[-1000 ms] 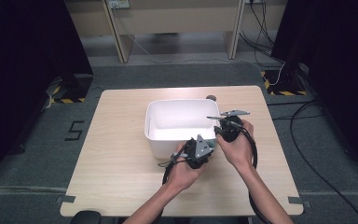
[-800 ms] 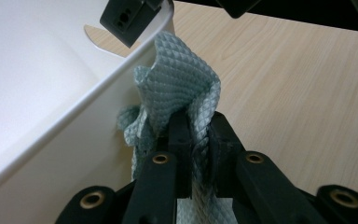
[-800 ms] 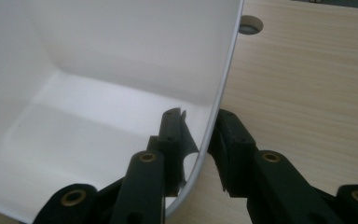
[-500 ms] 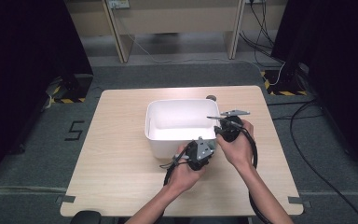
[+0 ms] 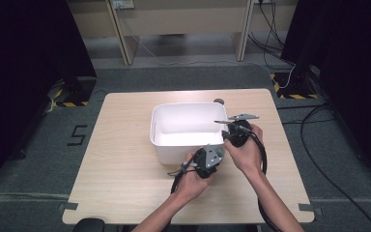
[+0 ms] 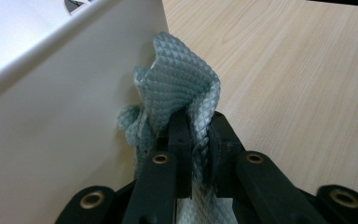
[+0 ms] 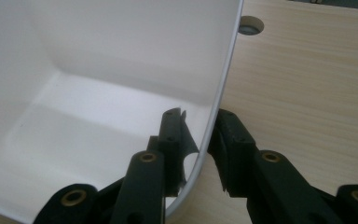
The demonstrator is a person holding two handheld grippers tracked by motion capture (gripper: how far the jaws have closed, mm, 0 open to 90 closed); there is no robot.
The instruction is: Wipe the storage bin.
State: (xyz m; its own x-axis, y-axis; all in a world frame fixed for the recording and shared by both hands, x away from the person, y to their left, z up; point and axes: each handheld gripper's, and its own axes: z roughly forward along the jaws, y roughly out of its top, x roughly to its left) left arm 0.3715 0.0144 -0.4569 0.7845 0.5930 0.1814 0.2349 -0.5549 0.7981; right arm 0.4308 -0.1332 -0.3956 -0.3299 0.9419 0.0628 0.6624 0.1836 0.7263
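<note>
Left gripper view puts your left gripper point(image 6: 196, 135) clamped on a grey-green textured cloth point(image 6: 179, 88), bunched up and pressed against the outer wall of the white tub point(image 6: 70, 116) at its near side. The cloth looks soft and light, so it will crumple and slide; hold it deep in the fold. Your right gripper point(image 7: 200, 140) straddles the tub's rim point(image 7: 223, 88), one jaw inside and one outside, closed onto it. The tub seems stiff, light and smooth, so steady it there on the table point(image 5: 125, 159).
</note>
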